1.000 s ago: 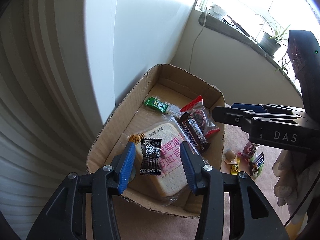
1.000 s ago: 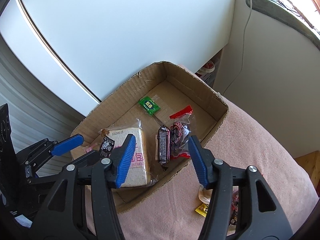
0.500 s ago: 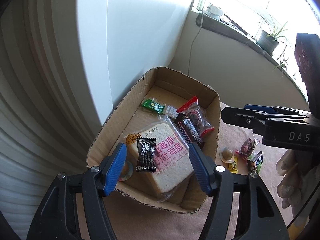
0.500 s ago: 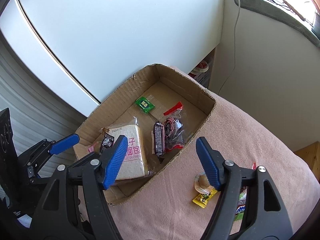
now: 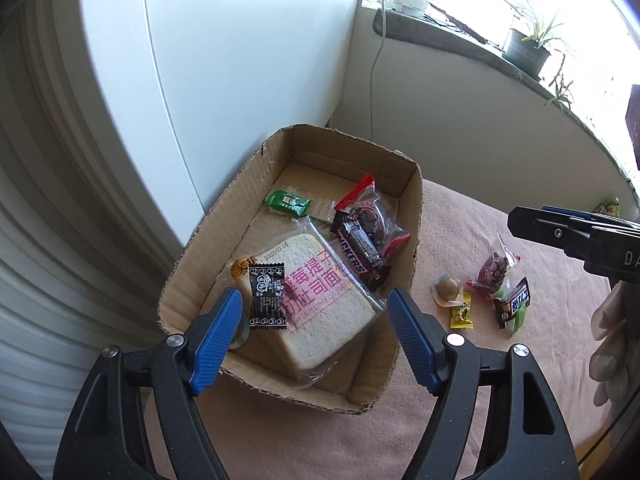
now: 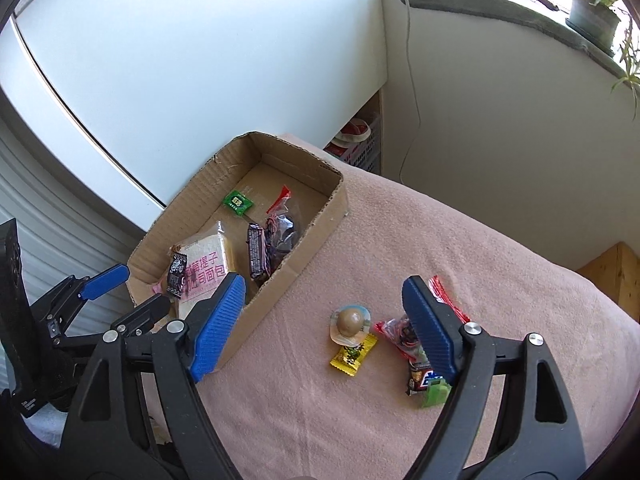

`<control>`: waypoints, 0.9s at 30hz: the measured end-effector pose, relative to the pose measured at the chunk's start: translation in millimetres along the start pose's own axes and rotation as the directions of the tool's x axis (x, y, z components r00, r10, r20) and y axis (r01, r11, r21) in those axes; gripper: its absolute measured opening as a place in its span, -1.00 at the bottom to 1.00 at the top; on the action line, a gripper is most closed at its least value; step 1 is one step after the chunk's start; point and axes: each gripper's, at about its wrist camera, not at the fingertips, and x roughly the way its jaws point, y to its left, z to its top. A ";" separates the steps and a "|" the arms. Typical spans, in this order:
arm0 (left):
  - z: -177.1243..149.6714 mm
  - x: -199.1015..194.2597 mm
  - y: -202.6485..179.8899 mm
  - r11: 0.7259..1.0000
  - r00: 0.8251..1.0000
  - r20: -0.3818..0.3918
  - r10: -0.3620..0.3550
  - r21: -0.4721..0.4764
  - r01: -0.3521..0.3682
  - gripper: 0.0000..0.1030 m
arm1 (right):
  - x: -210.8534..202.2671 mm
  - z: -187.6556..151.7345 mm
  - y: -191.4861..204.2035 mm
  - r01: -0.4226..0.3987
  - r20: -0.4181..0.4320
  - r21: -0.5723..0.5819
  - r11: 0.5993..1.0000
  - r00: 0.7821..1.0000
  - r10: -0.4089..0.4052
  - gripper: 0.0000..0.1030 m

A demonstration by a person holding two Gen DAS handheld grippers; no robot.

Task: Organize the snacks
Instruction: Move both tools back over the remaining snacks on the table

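Observation:
A cardboard box on the pink blanket holds a bagged bread slice, a black packet, a Snickers bar, a red-edged bag and a green packet. Loose snacks lie right of the box: a round jelly cup, a yellow candy, a red-wrapped snack and a dark bar. My left gripper is open and empty above the box's near end. My right gripper is open and empty above the loose snacks.
A white cabinet stands behind the box. A windowsill with a potted plant and a hanging cable is at the back. A wooden edge shows at the blanket's right. A gloved hand is at the right.
Both grippers have pulled back and up from the box and opened wider. The right gripper has swung right, over the loose snacks. The black packet lies on the bread.

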 end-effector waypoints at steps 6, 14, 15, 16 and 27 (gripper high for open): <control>-3.9 -0.1 -16.6 0.999 1.000 -0.007 -0.023 0.034 0.023 0.47 | -16.3 -13.1 -36.0 0.036 0.015 0.074 0.997 0.999 -0.037 0.62; -7.6 1.9 -42.8 0.995 0.998 -0.022 -0.060 0.078 0.062 0.47 | -34.7 -39.6 -86.2 0.093 0.011 0.165 0.982 0.995 -0.096 0.62; -7.9 2.6 -46.0 0.994 0.997 -0.025 -0.068 0.082 0.070 0.47 | -36.5 -43.3 -92.0 0.099 0.007 0.175 0.980 0.995 -0.102 0.62; -8.3 3.4 -49.4 0.993 0.997 -0.028 -0.077 0.086 0.080 0.47 | -38.1 -47.6 -98.0 0.108 0.003 0.187 0.976 0.994 -0.110 0.62; -21.8 20.0 -97.6 0.970 0.976 -0.101 -0.194 0.132 0.207 0.47 | -36.2 -91.2 -117.1 0.076 -0.024 0.170 0.983 0.997 -0.073 0.62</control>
